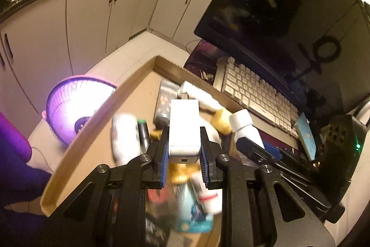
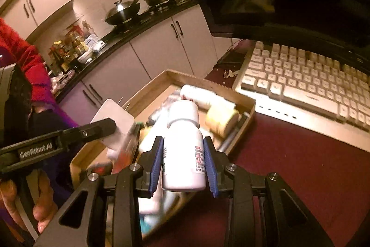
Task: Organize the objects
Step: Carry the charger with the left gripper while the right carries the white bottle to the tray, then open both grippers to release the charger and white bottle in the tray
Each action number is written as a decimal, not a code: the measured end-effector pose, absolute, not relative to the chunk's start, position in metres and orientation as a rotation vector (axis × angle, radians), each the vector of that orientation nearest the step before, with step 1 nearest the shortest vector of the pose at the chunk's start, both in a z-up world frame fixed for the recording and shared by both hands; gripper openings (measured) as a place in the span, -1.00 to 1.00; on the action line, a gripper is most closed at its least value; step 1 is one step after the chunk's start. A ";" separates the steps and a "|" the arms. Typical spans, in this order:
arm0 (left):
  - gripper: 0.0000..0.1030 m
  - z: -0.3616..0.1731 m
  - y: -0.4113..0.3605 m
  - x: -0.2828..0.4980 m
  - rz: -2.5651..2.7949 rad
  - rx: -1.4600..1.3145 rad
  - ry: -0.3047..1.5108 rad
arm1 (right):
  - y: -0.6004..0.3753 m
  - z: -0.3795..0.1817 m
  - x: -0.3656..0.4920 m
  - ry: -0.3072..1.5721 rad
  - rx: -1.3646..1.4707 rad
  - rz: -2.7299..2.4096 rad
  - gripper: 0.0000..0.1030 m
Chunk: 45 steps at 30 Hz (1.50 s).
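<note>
Over the cardboard box that sits at the worktop's near-left edge, both tools hang with something clamped in them. Left tool is closed on a white rectangular charger block, its blue pads pressing the block's two long sides, the block's plug end pointing away toward the box's far wall. Right tool is closed on a white pill bottle with a white cap, the pads flat against its label, cap end pointing forward over the box.

Inside the box lies a jumble, much of it blurred: a white tube along the far wall, a grey sachet-like pack, a white bottle with a dark-capped one just beside it, a yellowish jar toward the right wall, and a teal-printed packet under the left tool. I cannot tell what most of these are.

Just right of the box, on the dark red mat, a white keyboard lies before a dark monitor. From the right wrist view the left tool's black finger shows at the box's left wall, and a hand with a red sleeve grips the handle. Beyond the worktop's far-left corner a purple fan guard stands on the floor, with white kitchen cabinets and woks on the counter behind.
</note>
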<state>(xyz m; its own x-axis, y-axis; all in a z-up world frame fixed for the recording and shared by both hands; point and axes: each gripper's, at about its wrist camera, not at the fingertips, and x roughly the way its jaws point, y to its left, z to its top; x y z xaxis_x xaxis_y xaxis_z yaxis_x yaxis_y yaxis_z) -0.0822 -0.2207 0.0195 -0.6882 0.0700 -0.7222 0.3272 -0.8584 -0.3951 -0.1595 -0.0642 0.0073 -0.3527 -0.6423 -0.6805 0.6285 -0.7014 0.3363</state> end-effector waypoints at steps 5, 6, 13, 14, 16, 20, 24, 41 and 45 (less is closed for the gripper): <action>-0.58 0.009 -0.230 -0.103 -2.629 1.219 0.755 | -0.083 -0.004 -0.180 -0.039 1.111 -2.101 -0.34; -0.58 0.006 -0.230 -0.106 -2.624 1.231 0.747 | -0.085 -0.006 -0.183 -0.037 1.113 -2.104 -0.34; -0.58 -0.007 -0.230 -0.115 -2.595 1.273 0.702 | -0.091 -0.014 -0.188 -0.014 1.128 -2.109 -0.34; -0.58 -0.007 -0.229 -0.115 -2.596 1.274 0.688 | -0.090 -0.016 -0.188 -0.014 1.133 -2.112 -0.34; -0.58 -0.007 -0.228 -0.115 -2.599 1.272 0.666 | -0.090 -0.017 -0.187 -0.005 1.126 -2.119 -0.34; -0.57 -0.003 -0.228 -0.113 -2.566 1.240 0.597 | -0.094 -0.020 -0.186 0.002 1.130 -2.105 -0.33; -0.57 -0.003 -0.227 -0.114 -2.562 1.236 0.568 | -0.091 -0.020 -0.188 -0.045 1.135 -2.094 -0.32; 0.16 0.034 -0.150 -0.050 -2.497 0.963 -0.004 | -0.035 0.009 -0.135 -0.161 1.024 -2.112 0.20; 0.28 0.035 -0.134 -0.023 -2.494 0.992 -0.001 | -0.013 0.012 -0.097 -0.156 1.014 -2.076 0.20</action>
